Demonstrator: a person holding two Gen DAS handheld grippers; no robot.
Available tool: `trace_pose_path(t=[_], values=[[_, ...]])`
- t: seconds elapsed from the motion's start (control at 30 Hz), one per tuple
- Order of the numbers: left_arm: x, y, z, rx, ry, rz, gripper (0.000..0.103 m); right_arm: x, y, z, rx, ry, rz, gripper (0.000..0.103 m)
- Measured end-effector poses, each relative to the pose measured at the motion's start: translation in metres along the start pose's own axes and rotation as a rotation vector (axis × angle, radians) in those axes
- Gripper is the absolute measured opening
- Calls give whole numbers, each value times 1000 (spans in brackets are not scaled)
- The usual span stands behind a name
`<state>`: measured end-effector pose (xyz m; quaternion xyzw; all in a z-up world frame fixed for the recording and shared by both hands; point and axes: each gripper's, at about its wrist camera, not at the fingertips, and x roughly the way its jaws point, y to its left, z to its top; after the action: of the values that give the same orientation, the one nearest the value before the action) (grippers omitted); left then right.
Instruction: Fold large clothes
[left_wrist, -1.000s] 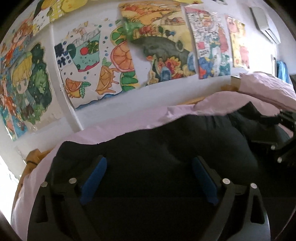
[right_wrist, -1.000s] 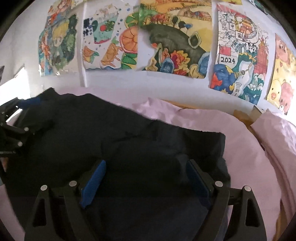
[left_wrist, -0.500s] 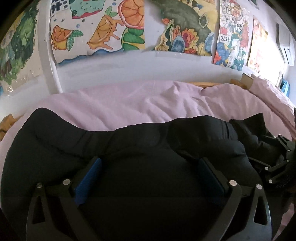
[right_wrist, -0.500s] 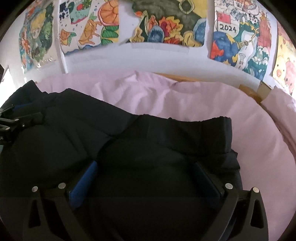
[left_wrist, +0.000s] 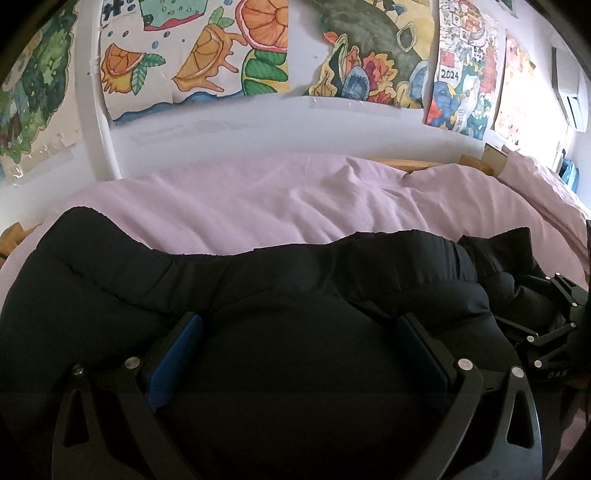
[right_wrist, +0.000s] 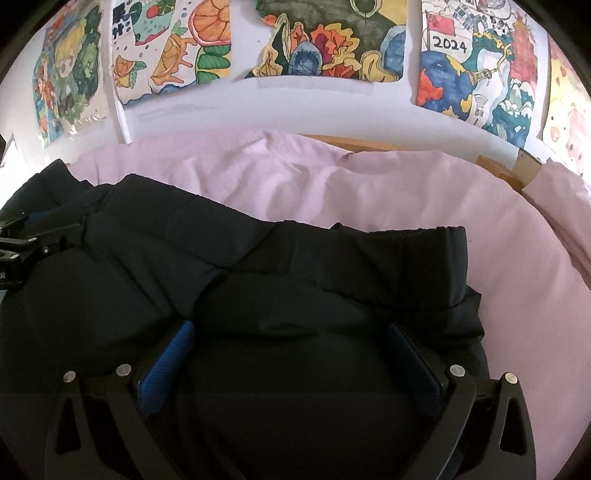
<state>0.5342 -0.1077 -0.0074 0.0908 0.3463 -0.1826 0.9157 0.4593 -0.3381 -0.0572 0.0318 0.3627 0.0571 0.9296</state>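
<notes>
On the pink bedsheet, the black padded garment is lying spread while the left gripper and right gripper are hovering wide-fingered above it, gripping nothing, probably positioning for a fold.

Your left hand-held gripper sits low, its 2 blue-padded fingers spread wide apart. Your right hand-held gripper matches it, fingers equally splayed, the 2 tools side by side, both pointing forward.
</notes>
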Motion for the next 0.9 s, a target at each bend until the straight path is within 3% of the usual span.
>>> trace_pose_path(t=[0.37, 0.63, 0.77, 0.9], values=[[-6, -1, -3, 8, -14, 6, 102, -11, -4, -5, 21, -55, 34, 103], [-49, -12, -1, 83, -56, 154, 102, -42, -21, 10, 43, -34, 158, 103], [-69, -10, -5, 135, -50, 166, 102, -72, -43, 7, 41, -87, 188, 103], [-91, 1, -10, 116, -40, 155, 102, -87, -67, 0, 62, -91, 182, 103]])
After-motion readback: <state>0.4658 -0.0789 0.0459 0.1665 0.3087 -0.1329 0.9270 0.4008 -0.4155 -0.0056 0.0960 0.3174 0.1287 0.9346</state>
